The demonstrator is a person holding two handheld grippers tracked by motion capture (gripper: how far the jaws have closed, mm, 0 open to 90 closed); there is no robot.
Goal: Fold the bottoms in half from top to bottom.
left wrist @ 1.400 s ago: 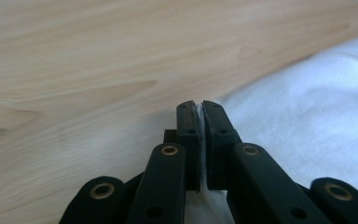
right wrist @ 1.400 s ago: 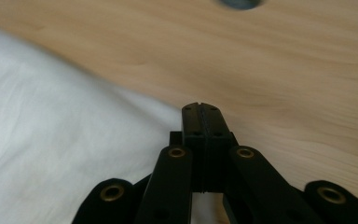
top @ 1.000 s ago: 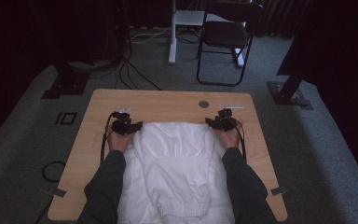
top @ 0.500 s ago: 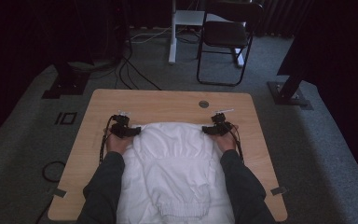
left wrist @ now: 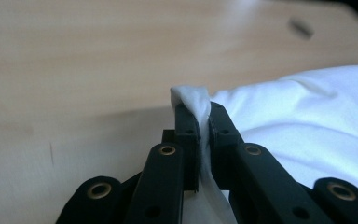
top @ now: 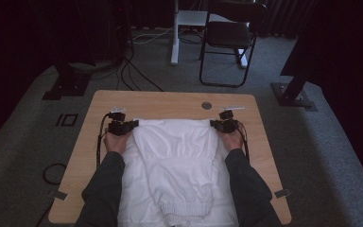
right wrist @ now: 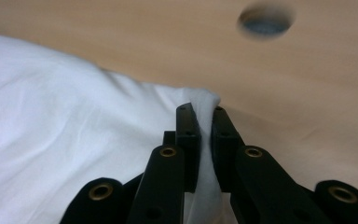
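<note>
A white garment (top: 175, 165) with a ribbed band at its near end lies spread on the wooden table (top: 170, 101). My left gripper (top: 133, 125) is at its far left corner. Its jaws have just been closing and now pinch a fold of the white cloth (left wrist: 192, 100). My right gripper (top: 213, 124) is at the far right corner. Its jaws have also just closed, and a fold of the cloth (right wrist: 203, 105) is clamped between them. The garment's far edge is gathered a little inward between the two grippers.
A round grommet hole (top: 206, 105) sits in the table near its far edge, also seen as a grommet hole (right wrist: 265, 21) beyond my right jaws. A black chair (top: 227, 40) and cables (top: 132, 71) stand on the carpet behind the table.
Both grippers have closed onto the garment's far corners. The corners have moved slightly inward and the far edge has bunched up.
</note>
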